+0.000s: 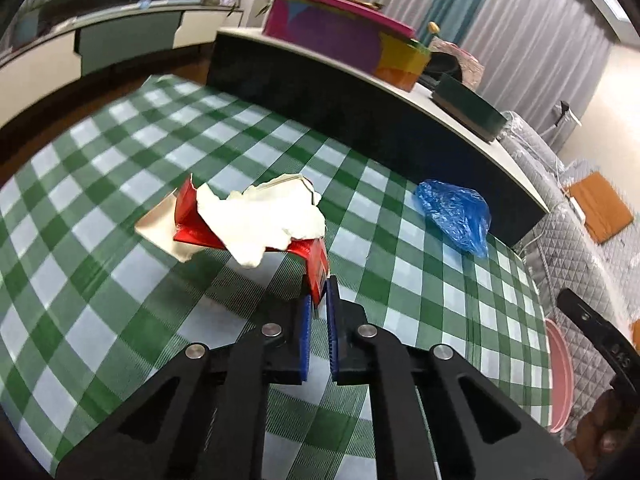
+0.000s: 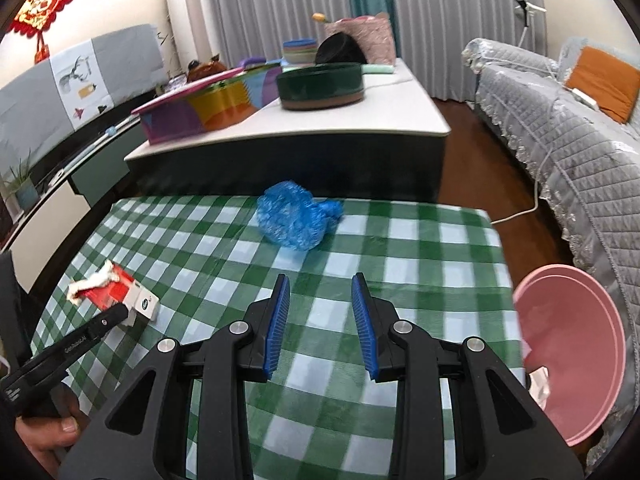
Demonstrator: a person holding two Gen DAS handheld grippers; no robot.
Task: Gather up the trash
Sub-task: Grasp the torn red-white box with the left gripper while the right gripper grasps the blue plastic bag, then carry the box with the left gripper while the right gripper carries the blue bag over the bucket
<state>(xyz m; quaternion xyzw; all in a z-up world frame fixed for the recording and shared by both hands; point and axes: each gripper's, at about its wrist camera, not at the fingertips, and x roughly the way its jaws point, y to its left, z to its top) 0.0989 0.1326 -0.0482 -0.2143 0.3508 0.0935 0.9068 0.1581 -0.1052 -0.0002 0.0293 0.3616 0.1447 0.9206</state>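
1. Two grippers reach over a desk (image 2: 420, 240) covered in green-and-white checked cloth.
2. Left gripper (image 1: 319, 300): its blue fingers (image 1: 305, 332) are pinched shut on a corner of a crumpled red-and-white carton (image 1: 240, 220), near the desk's left side.
3. Right gripper (image 2: 321, 300): its fingers (image 2: 276, 328) are spread wide, holding nothing.
4. Crumpled blue plastic bag (image 2: 296, 216) lies near the desk's far edge, well apart from the carton.
5. Pink basin (image 2: 576, 360) sits beside the desk's right edge.
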